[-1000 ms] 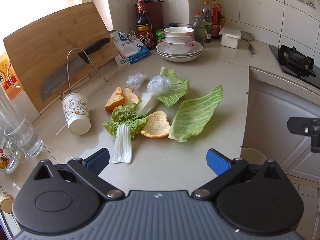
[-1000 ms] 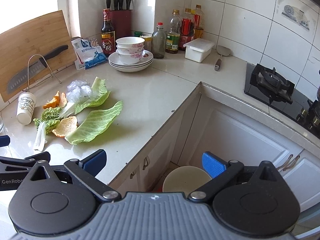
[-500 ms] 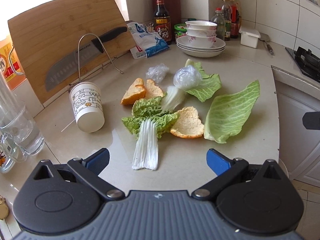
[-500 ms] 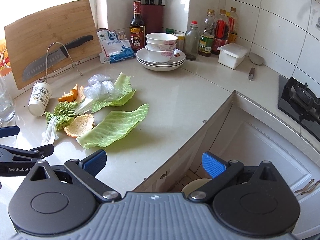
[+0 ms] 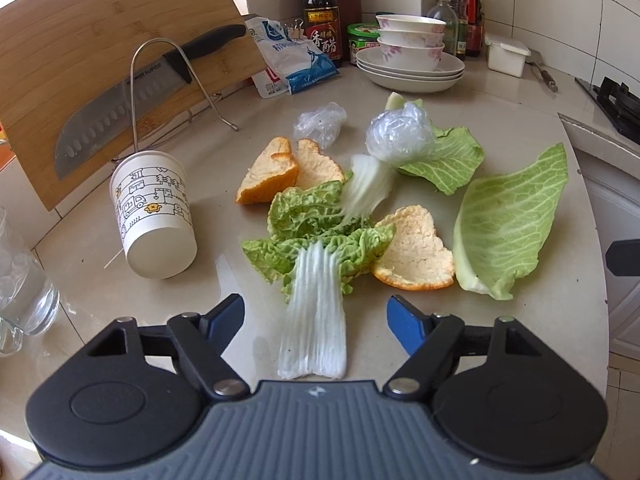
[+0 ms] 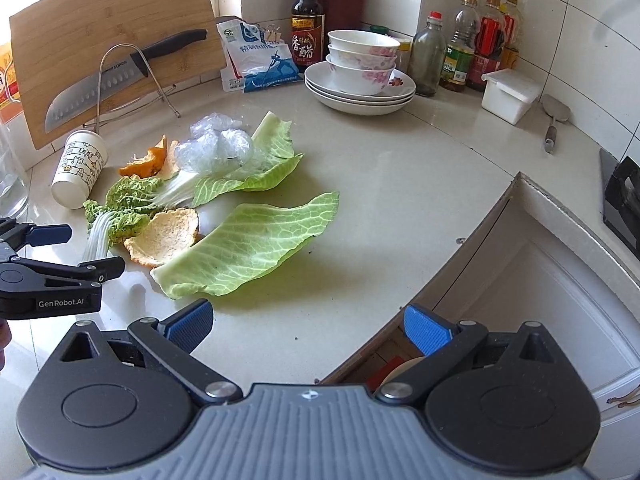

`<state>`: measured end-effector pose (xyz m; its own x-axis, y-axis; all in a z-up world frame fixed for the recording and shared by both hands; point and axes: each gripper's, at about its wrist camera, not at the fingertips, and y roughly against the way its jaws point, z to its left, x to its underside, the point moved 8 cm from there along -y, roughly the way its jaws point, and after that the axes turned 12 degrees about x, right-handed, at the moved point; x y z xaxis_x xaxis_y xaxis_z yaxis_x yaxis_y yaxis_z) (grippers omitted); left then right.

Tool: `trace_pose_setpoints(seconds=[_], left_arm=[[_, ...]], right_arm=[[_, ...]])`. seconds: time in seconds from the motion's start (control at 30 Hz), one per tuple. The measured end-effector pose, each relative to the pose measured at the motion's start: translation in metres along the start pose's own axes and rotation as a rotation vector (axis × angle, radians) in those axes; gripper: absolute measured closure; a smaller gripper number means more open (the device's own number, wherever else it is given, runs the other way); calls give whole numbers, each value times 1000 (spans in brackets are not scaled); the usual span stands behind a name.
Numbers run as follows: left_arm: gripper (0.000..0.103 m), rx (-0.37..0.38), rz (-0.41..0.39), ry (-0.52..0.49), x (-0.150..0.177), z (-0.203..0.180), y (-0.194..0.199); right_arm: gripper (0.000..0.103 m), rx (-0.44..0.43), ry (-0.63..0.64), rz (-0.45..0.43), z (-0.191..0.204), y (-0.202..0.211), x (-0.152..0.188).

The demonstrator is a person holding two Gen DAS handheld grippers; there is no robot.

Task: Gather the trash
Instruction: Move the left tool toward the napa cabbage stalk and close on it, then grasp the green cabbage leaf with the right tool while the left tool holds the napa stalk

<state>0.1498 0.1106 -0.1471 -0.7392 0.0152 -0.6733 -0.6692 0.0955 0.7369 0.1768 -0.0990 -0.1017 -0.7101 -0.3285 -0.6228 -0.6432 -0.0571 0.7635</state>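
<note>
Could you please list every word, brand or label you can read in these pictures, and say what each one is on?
"SUPOR": on the knife blade.
"GenRobot.AI": on the left gripper's body.
"香醋": on the dark bottle's red label.
Salt bag, green jar, oil bottles and paper cup: print too small or blurred to read.

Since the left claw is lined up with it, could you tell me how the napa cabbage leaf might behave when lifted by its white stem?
The napa cabbage leaf probably weighs little. Its ribbed stem looks fairly stiff; the frilly green end would likely droop.
</note>
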Motion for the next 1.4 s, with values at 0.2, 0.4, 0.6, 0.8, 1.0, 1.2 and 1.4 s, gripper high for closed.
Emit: trace_pose_setpoints(seconds=[0.2, 0.4, 0.6, 0.8, 1.0, 1.2, 1.4], left_arm=[[48, 27, 12, -20, -4, -1, -6], [65, 44, 23, -18, -7, 2, -8], [74, 51, 27, -9, -8, 6, -6], [74, 48, 26, 15, -10, 10, 1], [74, 38, 23, 57, -10, 15, 13], [74, 28, 21, 97, -10, 21, 22], [74, 22, 17, 128, -10, 24, 27]], right_arm=[[0, -22, 16, 5, 7, -7, -4], [0, -40, 24, 6, 13, -9, -6], [0, -47, 31, 3, 16, -12, -9], [0, -55, 47, -15, 20, -13, -16], [0, -64, 64, -18, 26, -16, -22], [0, -88, 83, -43, 37, -16, -34], [0, -108, 74, 15, 42, -30, -30]])
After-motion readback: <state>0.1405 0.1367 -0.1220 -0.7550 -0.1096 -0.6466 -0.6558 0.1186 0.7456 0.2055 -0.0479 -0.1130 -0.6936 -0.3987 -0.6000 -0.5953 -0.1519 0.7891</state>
